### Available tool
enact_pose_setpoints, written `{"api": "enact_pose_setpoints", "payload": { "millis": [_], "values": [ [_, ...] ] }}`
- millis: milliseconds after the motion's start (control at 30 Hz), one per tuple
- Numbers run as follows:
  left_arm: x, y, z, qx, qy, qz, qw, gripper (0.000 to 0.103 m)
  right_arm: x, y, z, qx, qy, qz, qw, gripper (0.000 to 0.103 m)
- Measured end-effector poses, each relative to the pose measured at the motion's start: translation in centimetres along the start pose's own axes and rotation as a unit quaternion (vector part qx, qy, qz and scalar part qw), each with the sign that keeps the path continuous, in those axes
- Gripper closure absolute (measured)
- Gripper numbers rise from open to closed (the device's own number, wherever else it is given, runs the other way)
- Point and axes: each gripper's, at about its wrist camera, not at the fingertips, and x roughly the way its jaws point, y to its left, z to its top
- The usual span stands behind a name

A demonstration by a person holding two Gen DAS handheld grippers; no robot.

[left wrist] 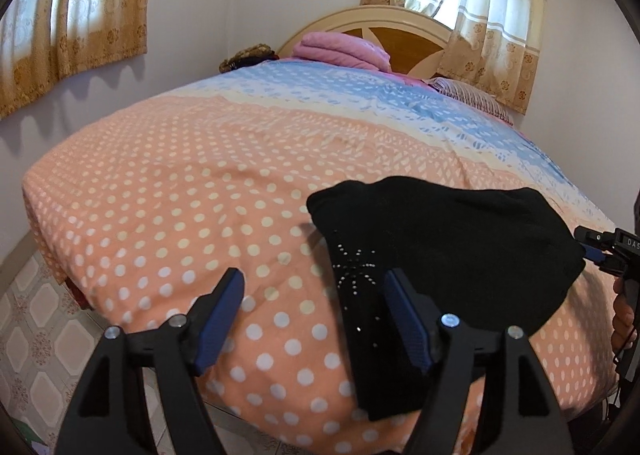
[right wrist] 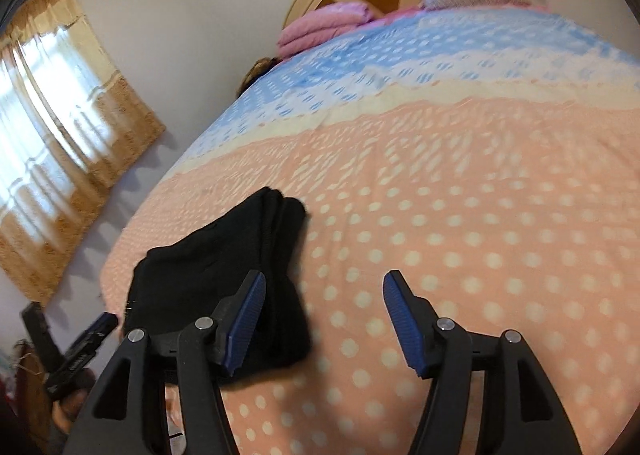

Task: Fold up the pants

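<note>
The black pants [left wrist: 448, 247] lie as a folded bundle on the bed's near part. A narrow end with small sparkling studs [left wrist: 356, 275] runs toward me. My left gripper [left wrist: 313, 275] is open just above the bedspread; its right finger [left wrist: 404, 319] lies over the studded end and its left finger over bare spread. In the right wrist view the pants [right wrist: 216, 279] sit at the lower left. My right gripper [right wrist: 325, 279] is open, with its left finger [right wrist: 244, 327] over the bundle's right edge and nothing pinched.
The peach polka-dot bedspread [left wrist: 180, 195] turns blue toward the headboard [left wrist: 404, 31]. A folded pink blanket [left wrist: 344, 49] and a pillow [left wrist: 472, 95] lie at the far end. Curtains [left wrist: 80, 15] hang on the left wall. Tiled floor [left wrist: 28, 335] shows beyond the left bed edge.
</note>
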Motion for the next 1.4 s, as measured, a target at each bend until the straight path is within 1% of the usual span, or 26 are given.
{"api": "enact_pose_setpoints", "payload": {
  "millis": [100,233,367,400,467,633,833,1167,1267,1400],
  "values": [
    [-1.2,-0.6,0.0,0.015,-0.014,0.011,0.9997,0.022,-2.5,0.7,-1.1,-0.015,-0.023,-0.019,0.999,0.040],
    [-2.2,-1.4,0.2,0.014,-0.022,-0.001,0.9997,0.020,-5.8,2.5,-3.1,-0.049,-0.061,-0.040,0.996,0.040],
    [-3.6,-2.5,0.4,0.021,-0.034,-0.008,0.9992,0.020,-8.3,4.5,-4.7,-0.085,-0.089,-0.050,0.991,0.039],
    [-4.0,-2.8,0.4,0.022,-0.038,-0.012,0.9990,0.019,-9.0,5.0,-5.2,-0.093,-0.096,-0.051,0.990,0.039],
    [-4.8,-3.4,0.4,0.024,-0.048,-0.013,0.9985,0.012,-9.6,5.7,-5.7,-0.103,-0.103,-0.050,0.988,0.038],
    [-5.9,-4.6,0.5,0.034,-0.063,-0.020,0.9973,0.012,-11.5,7.3,-6.9,-0.126,-0.120,-0.048,0.984,0.036],
    [-6.4,-5.3,0.5,0.040,-0.068,-0.022,0.9966,0.012,-12.6,8.4,-7.7,-0.140,-0.132,-0.045,0.980,0.035],
    [-6.7,-5.6,0.4,0.038,-0.070,-0.025,0.9965,0.012,-12.6,9.4,-8.5,-0.148,-0.130,-0.040,0.980,0.034],
    [-6.7,-5.6,0.3,0.037,-0.071,-0.024,0.9965,0.008,-12.5,9.6,-8.7,-0.151,-0.130,-0.040,0.979,0.034],
    [-6.7,-5.6,0.3,0.039,-0.068,-0.026,0.9966,0.008,-12.7,9.8,-8.9,-0.154,-0.133,-0.041,0.978,0.034]
  ]
}}
